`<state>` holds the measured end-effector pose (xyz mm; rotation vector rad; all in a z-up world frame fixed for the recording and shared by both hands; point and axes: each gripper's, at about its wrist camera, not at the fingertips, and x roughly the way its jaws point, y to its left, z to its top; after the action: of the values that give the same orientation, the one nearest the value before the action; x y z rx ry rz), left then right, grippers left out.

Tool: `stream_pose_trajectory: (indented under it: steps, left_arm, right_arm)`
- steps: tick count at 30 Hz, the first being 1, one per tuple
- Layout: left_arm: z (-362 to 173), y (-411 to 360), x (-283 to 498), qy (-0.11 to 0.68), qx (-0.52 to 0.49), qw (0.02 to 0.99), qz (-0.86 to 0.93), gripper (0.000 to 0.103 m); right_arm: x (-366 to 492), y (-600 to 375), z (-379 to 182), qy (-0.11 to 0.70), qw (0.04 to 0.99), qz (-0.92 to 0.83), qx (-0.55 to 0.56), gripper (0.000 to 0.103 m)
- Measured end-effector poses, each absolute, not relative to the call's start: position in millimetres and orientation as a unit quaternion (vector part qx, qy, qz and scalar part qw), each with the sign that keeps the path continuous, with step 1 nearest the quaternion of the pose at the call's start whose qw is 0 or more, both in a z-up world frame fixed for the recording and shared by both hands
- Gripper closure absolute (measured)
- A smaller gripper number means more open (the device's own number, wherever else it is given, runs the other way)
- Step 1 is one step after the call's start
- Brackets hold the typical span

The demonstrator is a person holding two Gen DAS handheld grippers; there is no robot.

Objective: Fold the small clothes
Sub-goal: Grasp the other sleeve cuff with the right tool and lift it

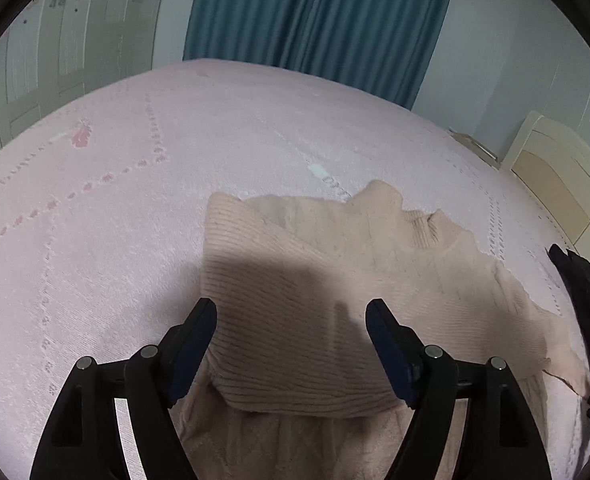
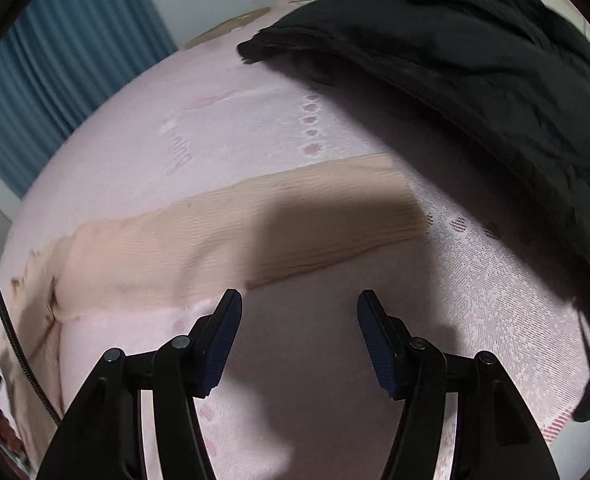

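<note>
A pale peach ribbed knit sweater (image 1: 335, 264) lies on the pink bedspread (image 1: 115, 208), with one sleeve folded across its body. My left gripper (image 1: 291, 320) is open and empty just above that folded sleeve. In the right wrist view the sweater's other sleeve (image 2: 255, 224) stretches flat across the bed. My right gripper (image 2: 299, 312) is open and empty, hovering over the bedspread just in front of the sleeve's near edge.
A black garment (image 2: 475, 64) is heaped on the bed to the right of the sweater; its edge also shows in the left wrist view (image 1: 587, 292). Blue curtains (image 1: 315, 16) hang behind the bed. A cream headboard (image 1: 563, 184) stands at the right.
</note>
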<state>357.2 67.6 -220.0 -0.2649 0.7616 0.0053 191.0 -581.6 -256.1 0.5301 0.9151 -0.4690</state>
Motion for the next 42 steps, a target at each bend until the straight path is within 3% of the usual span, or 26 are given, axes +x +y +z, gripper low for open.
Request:
stream_pose_trajectory:
  steps: [12, 13, 15, 16, 31, 42]
  left_arm:
    - [-217.4, 92.1, 363.2, 0.357, -0.181, 0.916, 0.02, 0.026]
    - [-217.3, 93.0, 363.0, 0.357, -0.184, 0.916, 0.02, 0.026]
    - [-216.3, 94.3, 361.9, 0.355, -0.186, 0.916, 0.019, 0.026]
    - [-215.4, 94.7, 361.2, 0.353, -0.186, 0.917, 0.019, 0.026]
    - [-196.8, 146.9, 337.9, 0.328, -0.227, 0.917, 0.031, 0.025]
    - [-199.0, 202.5, 323.2, 0.324, -0.248, 0.911, 0.066, 0.025]
  right_arm:
    - [221.3, -619.6, -265.4, 0.404, 0.829, -0.266, 0.279, 0.045]
    - [224.8, -618.6, -264.8, 0.409, 0.829, -0.274, 0.265, 0.052]
    - [234.2, -612.2, -263.5, 0.419, 0.831, -0.291, 0.22, 0.088]
    - [236.3, -611.0, -262.5, 0.421, 0.833, -0.287, 0.214, 0.097]
    - [305.6, -455.3, -118.5, 0.334, 0.914, -0.228, 0.034, 0.098]
    - [368.2, -202.7, -78.6, 0.32, 0.947, 0.01, 0.009, 0.098]
